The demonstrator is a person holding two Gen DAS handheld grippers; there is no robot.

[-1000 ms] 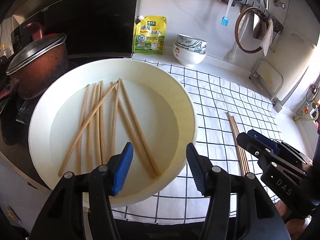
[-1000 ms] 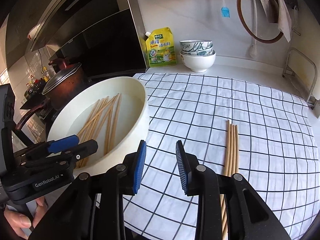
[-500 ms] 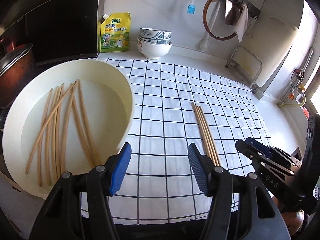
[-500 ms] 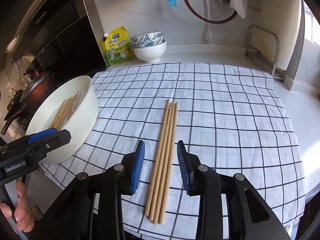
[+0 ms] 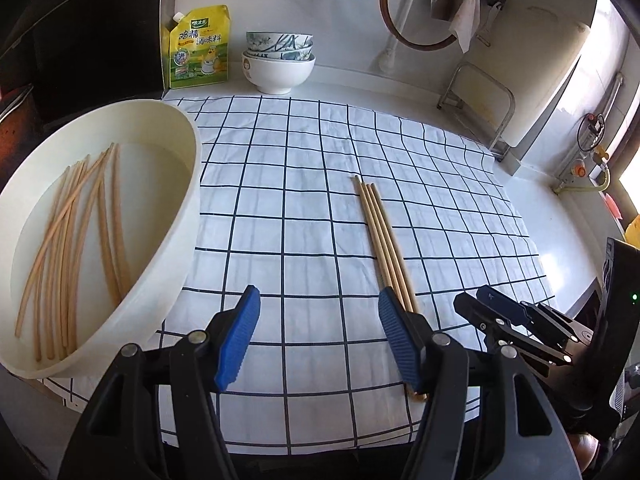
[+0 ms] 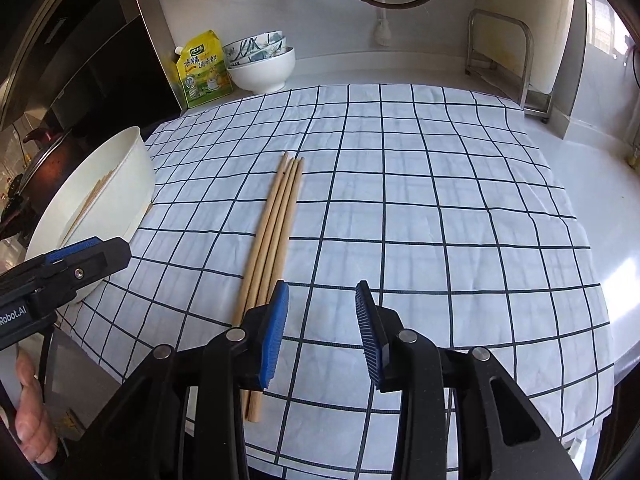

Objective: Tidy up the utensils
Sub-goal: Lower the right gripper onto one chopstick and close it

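Note:
A small bundle of wooden chopsticks (image 5: 382, 232) (image 6: 276, 224) lies side by side on the checked cloth (image 5: 300, 200). More chopsticks (image 5: 72, 240) lie loose in water in a wide white basin (image 5: 192, 184) (image 6: 120, 184) at the left. My left gripper (image 5: 319, 300) hovers over the cloth between basin and bundle, its jaws opening with nothing between them. The bundle's near ends pass under its right finger (image 5: 400, 340). My right gripper (image 6: 323, 292) is open and empty just right of the bundle, its left finger (image 6: 274, 340) over the near ends.
A yellow seasoning pouch (image 5: 198, 52) and stacked bowls (image 5: 279, 60) stand at the back wall. A lidded pot (image 6: 40, 160) sits beyond the basin. A metal rack (image 5: 476, 100) stands at the back right. A person's hand (image 6: 34, 420) holds the left gripper.
Both grippers have swung right, away from the basin and over the cloth. The bundle now lies close under them. The left jaws have widened a little.

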